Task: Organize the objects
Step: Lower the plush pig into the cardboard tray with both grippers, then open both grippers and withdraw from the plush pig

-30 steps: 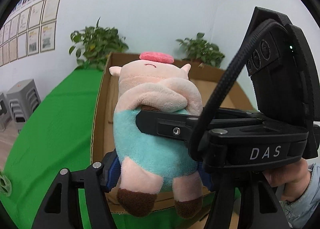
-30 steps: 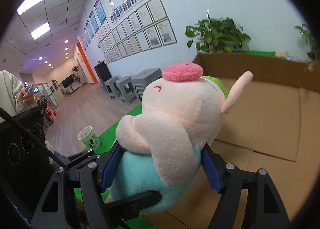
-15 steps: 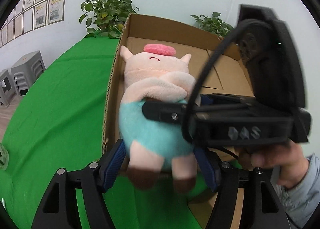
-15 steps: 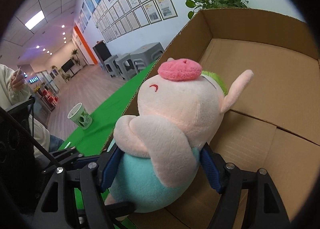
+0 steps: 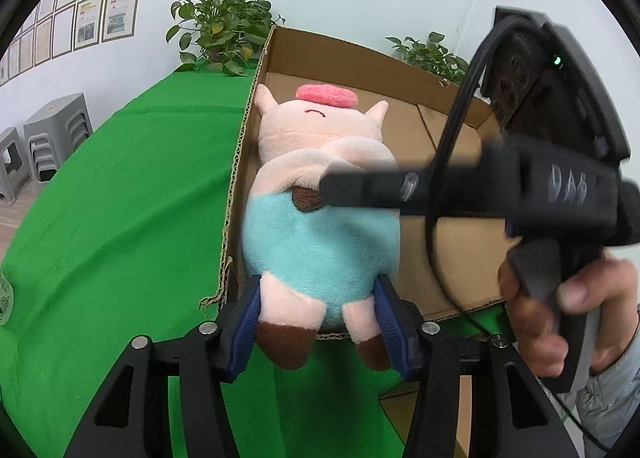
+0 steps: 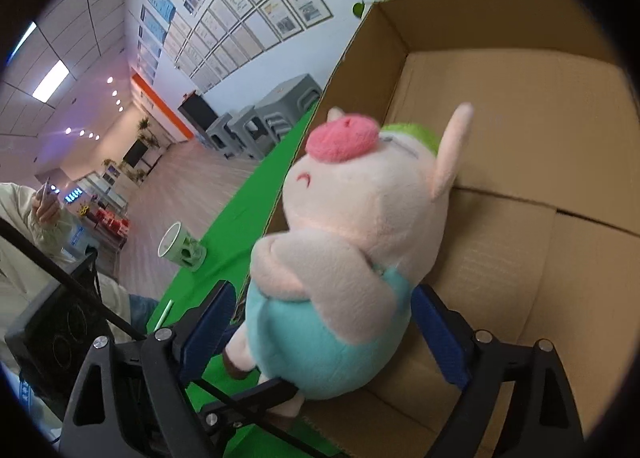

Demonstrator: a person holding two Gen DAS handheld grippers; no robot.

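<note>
A plush pig [image 5: 320,210] with a pink body, teal trousers and a pink snout lies over the near left corner of an open cardboard box [image 5: 452,130]. My left gripper [image 5: 318,328] is shut on the pig's legs, which hang over the box's front wall. My right gripper [image 6: 320,334] stands wide around the pig's teal belly, and its blue pads [image 6: 436,338] are apart from the plush. In the left wrist view, the right gripper's finger [image 5: 372,188] lies across the pig's middle. The pig [image 6: 360,242] leans into the box [image 6: 520,138].
The box stands on a green cloth [image 5: 120,218] over the table. A paper cup [image 6: 180,246] stands on the cloth [image 6: 256,206] to the left. Potted plants [image 5: 220,34] stand behind the box. Grey stools [image 5: 44,138] are at the left. A seated person [image 6: 44,214] is at the far left.
The pig has been carried down and forward into the box's near corner. The right gripper's jaws have spread apart off the pig's belly. The left gripper still holds the legs.
</note>
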